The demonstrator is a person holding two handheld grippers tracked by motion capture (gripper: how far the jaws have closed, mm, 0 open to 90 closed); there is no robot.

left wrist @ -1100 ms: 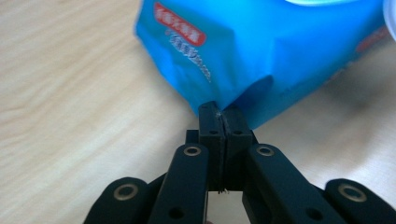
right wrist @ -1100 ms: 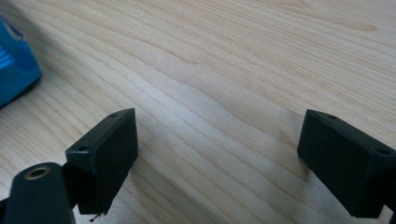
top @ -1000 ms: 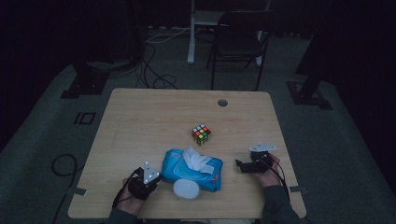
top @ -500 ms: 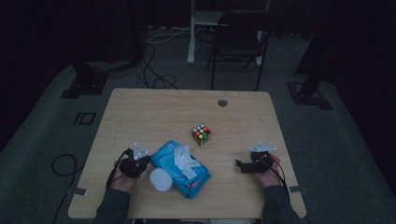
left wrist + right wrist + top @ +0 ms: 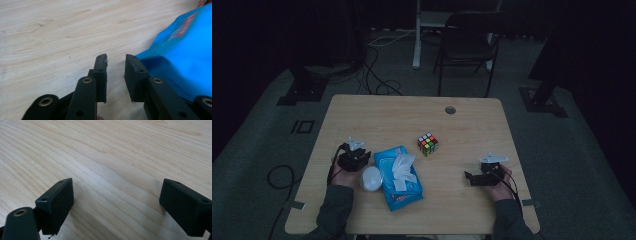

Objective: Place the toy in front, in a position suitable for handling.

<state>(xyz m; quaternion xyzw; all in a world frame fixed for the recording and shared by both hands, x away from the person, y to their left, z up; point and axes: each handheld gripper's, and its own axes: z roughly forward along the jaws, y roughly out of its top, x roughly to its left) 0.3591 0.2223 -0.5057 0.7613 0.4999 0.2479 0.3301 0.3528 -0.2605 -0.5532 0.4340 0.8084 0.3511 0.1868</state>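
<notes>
A blue wipe pack [image 5: 402, 189] lies at the table's front, a white tissue [image 5: 402, 167] sticking up from its top. A white round lid [image 5: 371, 178] rests against its left side. My left gripper [image 5: 355, 156] sits just left of the pack, jaws a narrow gap apart with only bare wood between them [image 5: 116, 60]; the pack's blue edge [image 5: 180, 52] is right beside the right-hand jaw. My right gripper [image 5: 470, 178] rests near the front right, pointing left, wide open over bare wood [image 5: 116, 187]. A Rubik's cube [image 5: 427, 144] stands mid-table.
The wooden table [image 5: 377, 115] has a round cable hole [image 5: 450, 110] near its far edge. A dark chair [image 5: 467, 45] stands on the floor beyond the table. Cables [image 5: 377, 80] lie on the floor at the back left.
My left gripper has moved away from the front edge to the pack's left side. The pack has swung from lying crosswise to lengthwise, and the lid has shifted left. The right gripper stayed put.
</notes>
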